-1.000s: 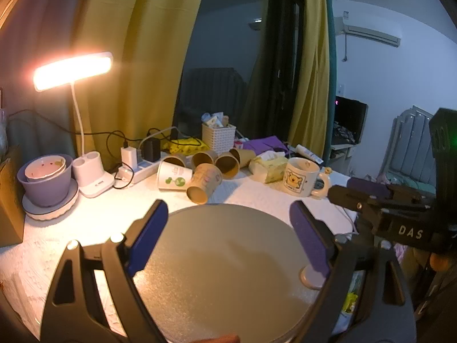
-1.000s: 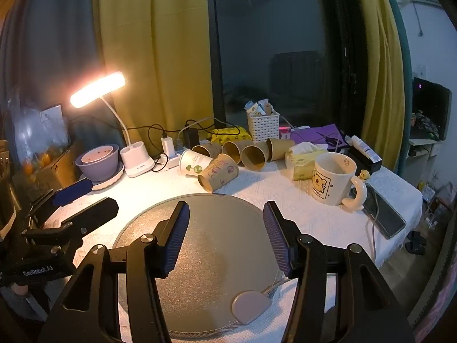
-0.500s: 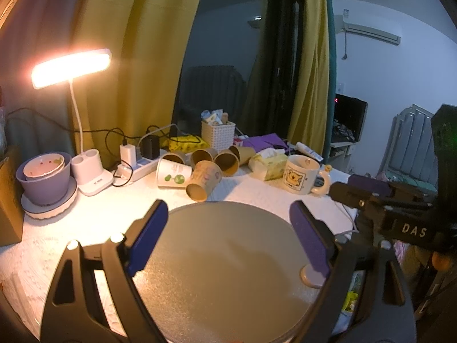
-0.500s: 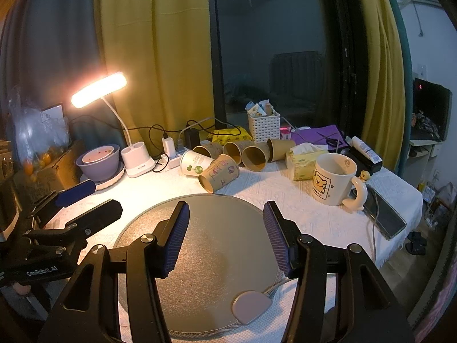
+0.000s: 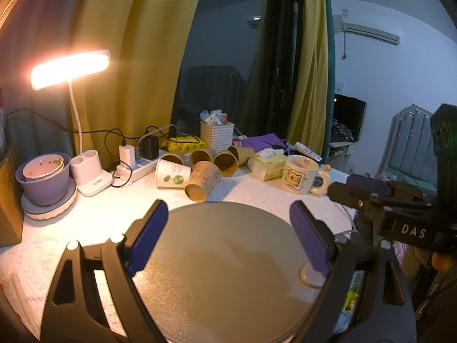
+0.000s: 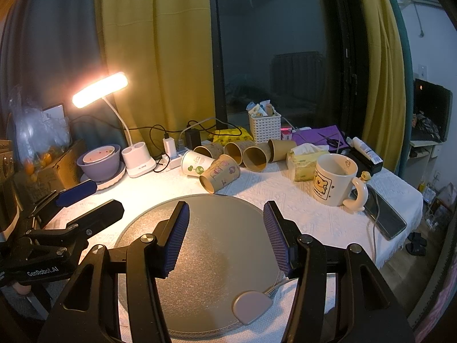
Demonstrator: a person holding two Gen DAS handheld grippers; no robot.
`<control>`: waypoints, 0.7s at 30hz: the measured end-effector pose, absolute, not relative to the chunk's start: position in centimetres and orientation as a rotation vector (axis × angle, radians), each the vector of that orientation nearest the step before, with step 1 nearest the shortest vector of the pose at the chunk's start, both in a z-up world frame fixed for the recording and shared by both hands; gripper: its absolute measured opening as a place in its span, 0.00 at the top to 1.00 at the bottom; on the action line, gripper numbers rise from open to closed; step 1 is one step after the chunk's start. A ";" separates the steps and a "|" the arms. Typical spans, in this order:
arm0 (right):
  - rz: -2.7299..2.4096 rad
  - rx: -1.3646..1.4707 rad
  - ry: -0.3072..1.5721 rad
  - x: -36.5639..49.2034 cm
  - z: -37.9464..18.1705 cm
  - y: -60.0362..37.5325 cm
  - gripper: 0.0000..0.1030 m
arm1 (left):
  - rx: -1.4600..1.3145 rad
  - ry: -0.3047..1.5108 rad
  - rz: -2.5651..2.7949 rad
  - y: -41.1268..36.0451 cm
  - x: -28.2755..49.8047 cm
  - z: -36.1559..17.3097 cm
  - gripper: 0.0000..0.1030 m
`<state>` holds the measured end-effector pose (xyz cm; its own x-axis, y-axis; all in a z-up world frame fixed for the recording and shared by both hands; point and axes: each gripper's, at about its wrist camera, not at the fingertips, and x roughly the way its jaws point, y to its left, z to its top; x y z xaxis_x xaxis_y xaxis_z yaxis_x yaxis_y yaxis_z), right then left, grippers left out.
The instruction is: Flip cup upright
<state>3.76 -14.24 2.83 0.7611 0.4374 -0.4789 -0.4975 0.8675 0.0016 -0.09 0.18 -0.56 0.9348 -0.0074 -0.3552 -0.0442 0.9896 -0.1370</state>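
A round mat (image 6: 205,245) is lying at the near middle of the bench (image 6: 314,217), and just behind it a printed cup (image 6: 220,173) is lying on its side, mouth toward the mat. Behind that cup, a white cup (image 6: 195,163) and a row of paper cups (image 6: 251,154) are lying on their sides too, with a basket (image 6: 265,127) standing behind the row. A mug (image 6: 337,178) is standing upright to the right beside a tissue pack (image 6: 305,158), while a lamp (image 6: 137,160) and a bowl (image 6: 98,161) are sitting to the left.
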 end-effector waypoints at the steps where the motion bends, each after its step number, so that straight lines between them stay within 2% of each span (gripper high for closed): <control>1: 0.510 -0.128 0.488 3.8 2.8 -14.2 0.45 | -0.144 0.363 0.020 0.2 -0.1 -0.5 0.15; 21: 0.511 -0.129 0.487 3.7 2.9 -14.2 0.45 | -0.143 0.366 0.020 0.0 0.0 -0.5 0.15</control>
<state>3.68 -14.20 2.86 0.7617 0.4379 -0.4776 -0.4980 0.8672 0.0008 0.00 0.05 -0.54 0.9337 -0.0065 -0.3579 -0.0452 0.9897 -0.1360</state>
